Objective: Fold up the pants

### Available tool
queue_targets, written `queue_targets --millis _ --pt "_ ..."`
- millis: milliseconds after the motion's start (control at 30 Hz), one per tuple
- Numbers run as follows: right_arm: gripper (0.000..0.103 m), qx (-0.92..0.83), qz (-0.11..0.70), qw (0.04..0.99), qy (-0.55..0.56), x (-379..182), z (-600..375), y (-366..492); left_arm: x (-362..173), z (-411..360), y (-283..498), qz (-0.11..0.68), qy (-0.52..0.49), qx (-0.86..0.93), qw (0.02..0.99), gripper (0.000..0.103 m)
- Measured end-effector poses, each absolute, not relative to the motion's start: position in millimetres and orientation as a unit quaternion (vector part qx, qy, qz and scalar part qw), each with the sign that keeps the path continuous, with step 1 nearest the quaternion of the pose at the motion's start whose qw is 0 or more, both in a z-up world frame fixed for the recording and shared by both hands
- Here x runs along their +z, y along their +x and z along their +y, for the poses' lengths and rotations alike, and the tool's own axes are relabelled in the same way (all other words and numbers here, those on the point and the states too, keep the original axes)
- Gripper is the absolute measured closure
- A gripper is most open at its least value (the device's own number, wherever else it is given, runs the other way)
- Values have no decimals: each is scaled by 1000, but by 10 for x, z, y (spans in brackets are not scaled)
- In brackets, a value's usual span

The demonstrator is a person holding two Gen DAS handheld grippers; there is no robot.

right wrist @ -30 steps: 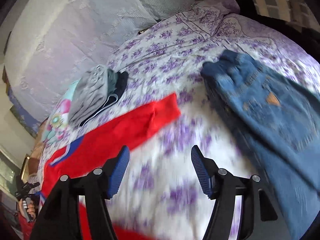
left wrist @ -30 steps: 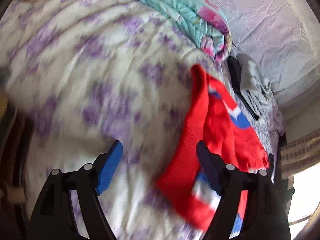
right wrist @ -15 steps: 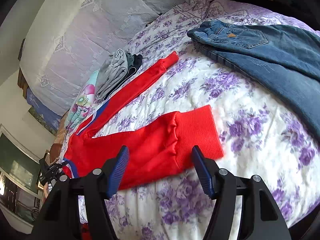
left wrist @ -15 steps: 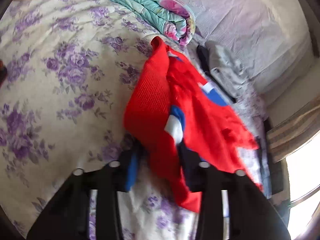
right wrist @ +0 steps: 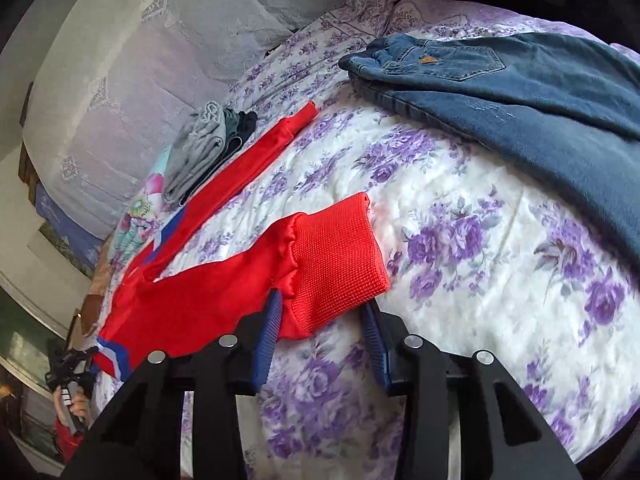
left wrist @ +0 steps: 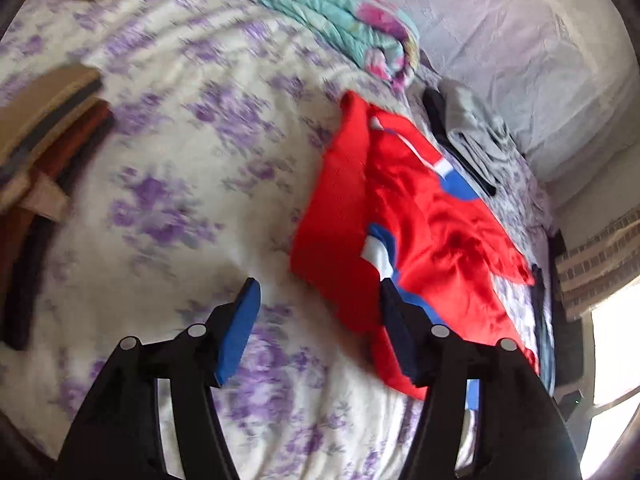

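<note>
Purple-flowered bedspread (right wrist: 460, 216) is covering the whole bed, with a pale quilted headboard (right wrist: 132, 76) running behind it.

Your red pants (right wrist: 224, 292) are lying spread across the bedspread. One leg is stretching away toward the headboard; the near leg is ending in a ribbed cuff (right wrist: 340, 256) right in front of your right tool (right wrist: 322, 312). Blue and white stripes are showing at the waist end, far left in the right wrist view.

Right tool: jaws are closing, standing about a third apart, with the lower edge of the cuff sitting between them. The left pad looks to be touching the fabric; the right pad is just beside the cuff edge. You are not yet pinching it.

Left tool (left wrist: 316, 316): jaws are opening, roughly half apart. Only bedspread is showing between the pads. The right finger is overlapping the edge of the pants (left wrist: 400, 216) at the striped waist, holding nothing.

Blue jeans (right wrist: 520, 96) are lying well apart from the pants, toward the upper right of the right wrist view. Grey folded clothes (right wrist: 200, 152) are sitting just beside the far red leg, against the headboard. Teal floral quilt (left wrist: 336, 24) is lying rolled beyond the waist end in the left wrist view.
</note>
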State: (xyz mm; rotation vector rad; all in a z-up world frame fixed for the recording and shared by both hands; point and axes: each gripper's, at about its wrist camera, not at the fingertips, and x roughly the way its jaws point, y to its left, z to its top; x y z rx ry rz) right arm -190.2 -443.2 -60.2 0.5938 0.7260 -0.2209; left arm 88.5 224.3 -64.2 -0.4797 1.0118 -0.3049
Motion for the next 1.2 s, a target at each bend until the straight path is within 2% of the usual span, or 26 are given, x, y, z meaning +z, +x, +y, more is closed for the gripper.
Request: queue_targets --millis 67,100,133,200,233,367,567,667,767,833,867,900,933,967,1000,1100,1200 --pt "65 -119 365 894 231 -541 -4357 -1865 -545 2281 817 465 -198 -128 853 41" --pt "58 -132 368 896 210 -504 -4323 -1873 -500 2290 792 458 -180 -109 863 40" --pt "44 -148 368 898 191 -458 -4296 -1895 -451 2290 779 450 -161 -88 874 35" --pt "33 -179 357 901 167 -343 -4282 -1961 -310 2295 787 420 -123 -55 897 25" --pt "33 -181 343 906 172 -278 -4311 -2008 -268 2308 806 413 -120 -54 901 21" --pt "33 -147 303 913 229 -107 -4390 -2040 -147 2171 1195 406 -158 -87 896 21" --pt "33 -70 341 910 224 -152 -3918 -1520 -234 1737 2250 438 -184 -116 872 21" --pt "33 -48 358 906 221 -198 -3705 -1328 -531 1629 2712 496 -185 -149 835 23" --pt "32 -23 369 904 217 -210 -3537 -1054 -706 1622 2823 506 -204 -181 818 28" --pt "32 2 371 905 207 -173 -3423 -822 -726 1636 2831 484 -206 -213 823 31" --pt "32 15 372 906 203 -151 -3371 -699 -735 1643 2824 476 -208 -226 824 42" --pt "25 34 368 908 196 -104 -3290 -503 -766 1662 2817 470 -214 -241 822 47" --pt "10 49 363 911 190 -68 -3235 -352 -793 1694 2822 468 -221 -246 819 54" --pt "4 65 358 914 179 -27 -3169 -179 -797 1717 2828 466 -229 -252 816 61" --pt "3 79 354 918 158 12 -3082 51 -803 1742 2842 462 -244 -269 809 68" --pt "3 110 372 916 101 80 -2924 702 -782 1704 2833 459 -238 -274 811 75" --pt "3 125 395 907 68 71 -2843 1328 -711 1649 2801 447 -220 -274 823 76"
